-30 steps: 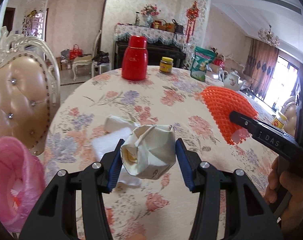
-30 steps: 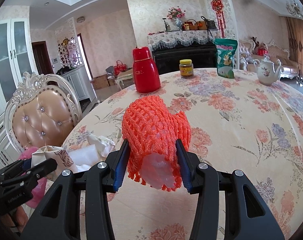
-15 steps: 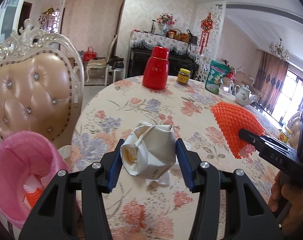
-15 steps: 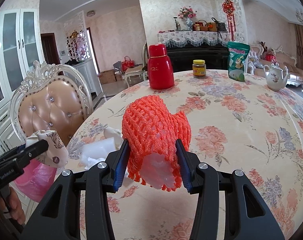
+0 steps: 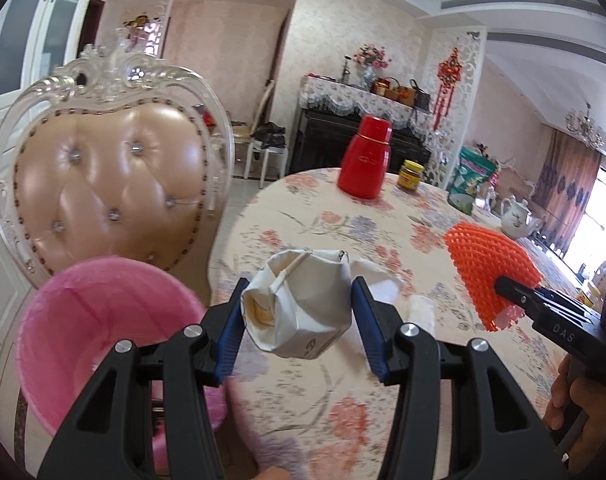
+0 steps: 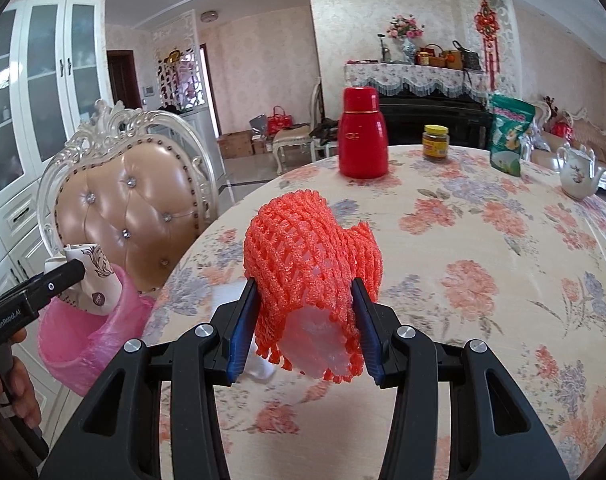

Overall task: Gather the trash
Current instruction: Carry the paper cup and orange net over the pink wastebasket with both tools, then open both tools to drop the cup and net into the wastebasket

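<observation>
Indoors, a round table with a floral cloth is the landmark. At its near left edge, the left gripper is clamped on a crumpled white paper cup, held above the table's rim. Just beyond that rim, lower and to the left, sits a bin lined with a pink bag, in front of a padded chair. The right gripper is clamped on an orange foam net sleeve (its open end faces the camera) above the table's near side. White tissues lie on the table beneath the cup. A red flask stands at the far side.
</observation>
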A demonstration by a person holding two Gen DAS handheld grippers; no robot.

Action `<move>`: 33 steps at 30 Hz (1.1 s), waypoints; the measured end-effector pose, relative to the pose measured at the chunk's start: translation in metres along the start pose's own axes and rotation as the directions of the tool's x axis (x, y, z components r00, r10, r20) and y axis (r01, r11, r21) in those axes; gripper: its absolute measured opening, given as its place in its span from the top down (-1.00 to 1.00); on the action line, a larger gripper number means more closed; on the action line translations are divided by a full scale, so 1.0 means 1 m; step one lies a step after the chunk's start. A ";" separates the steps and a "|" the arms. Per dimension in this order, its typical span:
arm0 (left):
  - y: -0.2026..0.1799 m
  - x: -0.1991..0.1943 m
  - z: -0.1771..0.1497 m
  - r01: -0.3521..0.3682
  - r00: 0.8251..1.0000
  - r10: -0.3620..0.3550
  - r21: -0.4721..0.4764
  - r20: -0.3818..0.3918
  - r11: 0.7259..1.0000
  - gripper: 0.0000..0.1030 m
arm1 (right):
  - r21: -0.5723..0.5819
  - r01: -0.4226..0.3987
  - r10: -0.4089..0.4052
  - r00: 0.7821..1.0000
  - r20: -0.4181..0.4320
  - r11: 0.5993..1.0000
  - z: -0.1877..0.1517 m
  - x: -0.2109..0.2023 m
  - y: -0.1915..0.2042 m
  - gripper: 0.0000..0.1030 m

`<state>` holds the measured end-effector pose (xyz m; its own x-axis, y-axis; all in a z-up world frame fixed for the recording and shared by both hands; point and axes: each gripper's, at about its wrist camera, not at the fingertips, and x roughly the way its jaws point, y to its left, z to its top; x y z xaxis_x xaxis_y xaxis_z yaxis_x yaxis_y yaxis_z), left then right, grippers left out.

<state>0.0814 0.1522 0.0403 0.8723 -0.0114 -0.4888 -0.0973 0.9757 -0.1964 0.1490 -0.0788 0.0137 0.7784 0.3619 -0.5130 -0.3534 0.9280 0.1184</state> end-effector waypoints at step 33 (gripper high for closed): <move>0.152 -0.061 -0.004 -0.216 0.974 0.225 -0.160 0.037 0.963 0.03 | -0.212 -0.270 0.260 0.963 -0.078 0.939 0.009 0.043 0.194 0.13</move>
<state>0.0117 0.3003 0.0371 0.8454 0.2166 -0.4883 -0.3590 0.9073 -0.2190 0.1184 0.1177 0.0222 0.6172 0.5823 -0.5291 -0.6525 0.7546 0.0695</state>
